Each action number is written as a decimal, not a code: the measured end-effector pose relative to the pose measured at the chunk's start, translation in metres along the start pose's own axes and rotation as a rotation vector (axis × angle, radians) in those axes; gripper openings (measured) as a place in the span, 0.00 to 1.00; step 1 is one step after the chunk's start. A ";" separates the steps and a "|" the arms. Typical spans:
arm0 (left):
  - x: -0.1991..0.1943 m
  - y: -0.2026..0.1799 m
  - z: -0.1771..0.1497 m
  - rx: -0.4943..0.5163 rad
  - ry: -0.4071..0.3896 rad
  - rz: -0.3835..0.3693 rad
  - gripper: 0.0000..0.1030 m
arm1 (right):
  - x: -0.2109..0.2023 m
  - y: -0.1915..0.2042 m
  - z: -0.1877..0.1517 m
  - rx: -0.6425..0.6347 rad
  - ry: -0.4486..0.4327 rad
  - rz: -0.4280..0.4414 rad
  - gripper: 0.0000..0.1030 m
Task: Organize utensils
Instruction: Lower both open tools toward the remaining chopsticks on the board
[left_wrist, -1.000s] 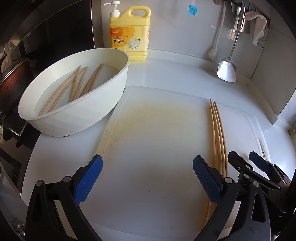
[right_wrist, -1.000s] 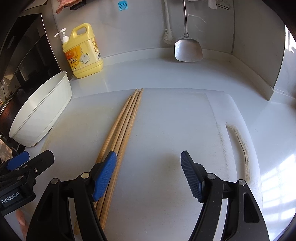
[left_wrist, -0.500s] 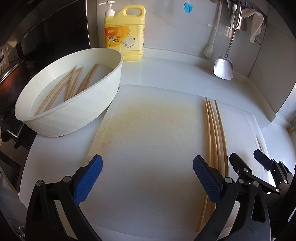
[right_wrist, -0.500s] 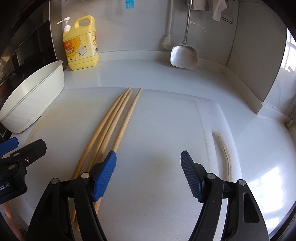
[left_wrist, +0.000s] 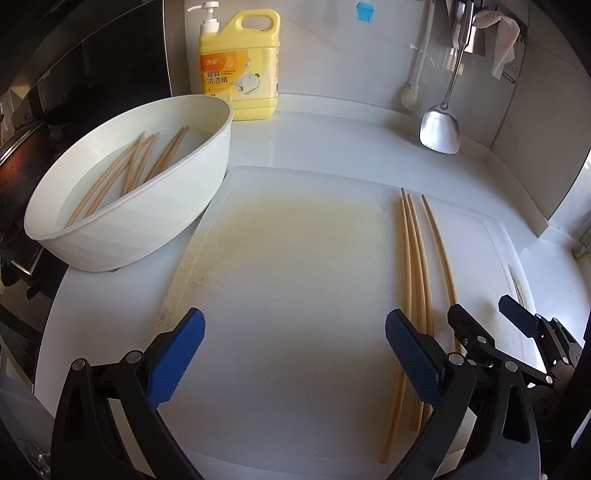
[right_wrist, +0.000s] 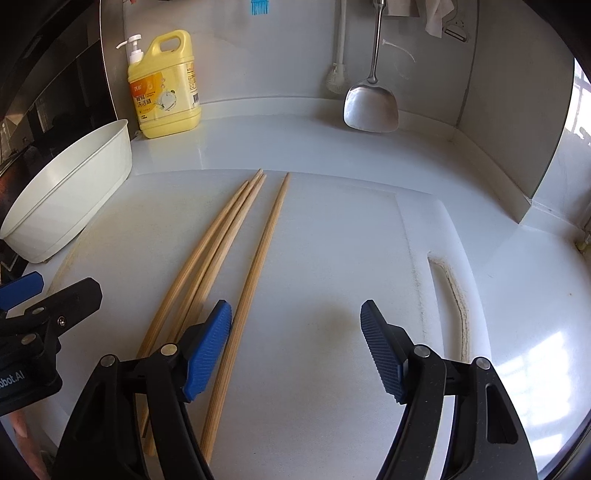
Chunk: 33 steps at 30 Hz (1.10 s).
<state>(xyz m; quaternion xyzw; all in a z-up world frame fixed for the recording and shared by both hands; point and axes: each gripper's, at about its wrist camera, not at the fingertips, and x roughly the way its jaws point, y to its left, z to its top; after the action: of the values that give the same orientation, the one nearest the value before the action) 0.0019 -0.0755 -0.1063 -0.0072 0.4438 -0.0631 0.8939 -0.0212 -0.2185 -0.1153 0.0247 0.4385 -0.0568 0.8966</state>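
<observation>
Both tongs spread, empty — left tongs (left_wrist: 295, 354), right tongs (right_wrist: 295, 343) over chopsticks (right_wrist: 255, 258)

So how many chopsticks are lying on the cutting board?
4: three chopsticks bunched together on the cutting board, and a single chopstick just right of them. More sit in the white basin.

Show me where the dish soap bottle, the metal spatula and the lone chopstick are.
dish soap bottle (left_wrist: 239, 79), left wrist view, label.
metal spatula (right_wrist: 371, 107), right wrist view, blade.
lone chopstick (right_wrist: 258, 254), right wrist view, mid-shaft.
</observation>
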 end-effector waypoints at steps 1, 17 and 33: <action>0.000 -0.001 -0.001 0.001 0.002 -0.003 0.94 | 0.000 -0.003 0.000 -0.004 -0.001 -0.011 0.67; 0.006 -0.025 -0.011 0.042 0.023 -0.014 0.94 | 0.004 -0.037 -0.001 0.009 -0.009 -0.010 0.66; 0.022 -0.036 -0.013 0.082 0.042 0.018 0.94 | 0.009 -0.054 0.002 0.019 -0.010 0.029 0.66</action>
<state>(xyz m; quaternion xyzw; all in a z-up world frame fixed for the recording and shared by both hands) 0.0013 -0.1129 -0.1292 0.0350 0.4595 -0.0733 0.8845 -0.0210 -0.2729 -0.1214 0.0395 0.4329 -0.0481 0.8993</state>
